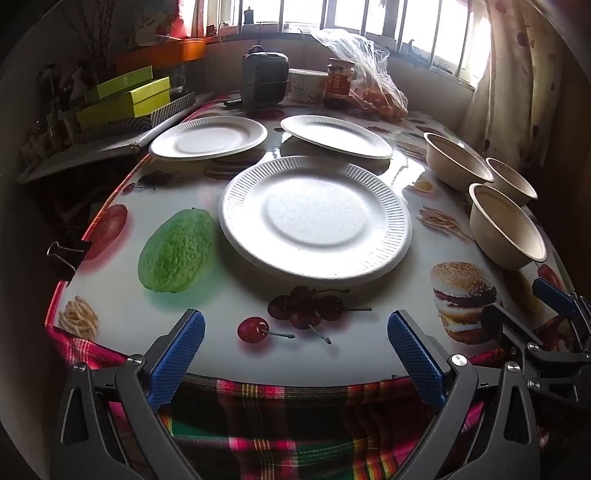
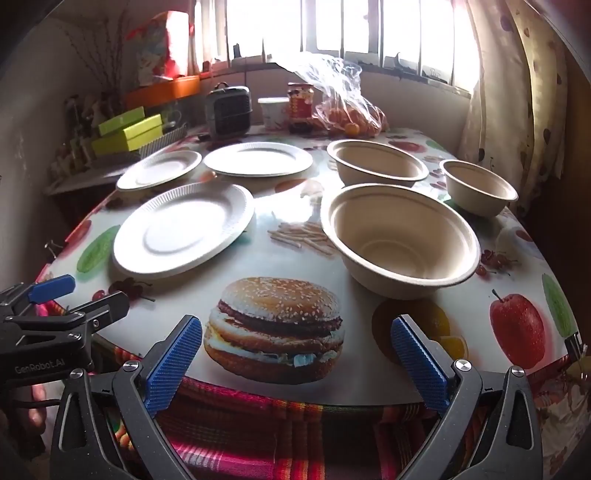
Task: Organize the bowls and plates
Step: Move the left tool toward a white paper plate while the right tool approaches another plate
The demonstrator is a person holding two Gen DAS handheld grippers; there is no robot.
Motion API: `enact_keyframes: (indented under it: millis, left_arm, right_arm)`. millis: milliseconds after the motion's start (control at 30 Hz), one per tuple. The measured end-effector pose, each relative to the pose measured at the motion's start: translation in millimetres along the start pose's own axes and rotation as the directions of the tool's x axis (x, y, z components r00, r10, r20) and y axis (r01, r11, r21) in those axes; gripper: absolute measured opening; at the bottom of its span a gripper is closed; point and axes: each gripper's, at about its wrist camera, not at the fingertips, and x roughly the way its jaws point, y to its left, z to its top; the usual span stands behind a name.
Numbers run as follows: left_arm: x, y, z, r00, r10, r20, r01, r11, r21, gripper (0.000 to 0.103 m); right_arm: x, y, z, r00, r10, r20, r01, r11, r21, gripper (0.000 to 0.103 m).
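Left gripper (image 2: pixel 70 295): cut off by right-wrist view's left edge. Jar (image 1: pixel 339 82) label: too small to read. Window (image 2: pixel 332 26): overexposed.

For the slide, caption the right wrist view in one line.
Open right claw at the table edge, facing three white plates and three beige bowls, all unstacked.

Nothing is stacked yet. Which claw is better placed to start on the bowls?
Probably the right claw: it stands open with the nearest bowl just ahead. The left claw, also open, faces the nearest plate, bowls off to its side.
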Motion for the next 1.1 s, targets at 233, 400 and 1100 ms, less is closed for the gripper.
enact_keyframes:
  millis: [233, 400, 1100]
  left_arm:
    - [-10, 16, 32, 0.999, -0.026, 0.023, 0.027, 0.999, -0.029, 0.100]
    - [-14, 28, 69, 0.999, -0.009, 0.054, 0.011, 0.999, -0.046, 0.100]
    - [-10, 129, 161, 0.984, 0.147, 0.097, -0.130, 0.978, -0.161, 0.096]
  right_arm:
    - [-5, 6, 34, 0.999, 0.008, 0.051, -0.007, 1.000, -0.017, 0.103]
    - [-5, 5, 66, 0.997, 0.026, 0.079, -0.025, 1.000, -0.010, 0.103]
    - [39, 81, 195, 0.977, 0.197, 0.077, -0.187, 0.976, -0.113, 0.103]
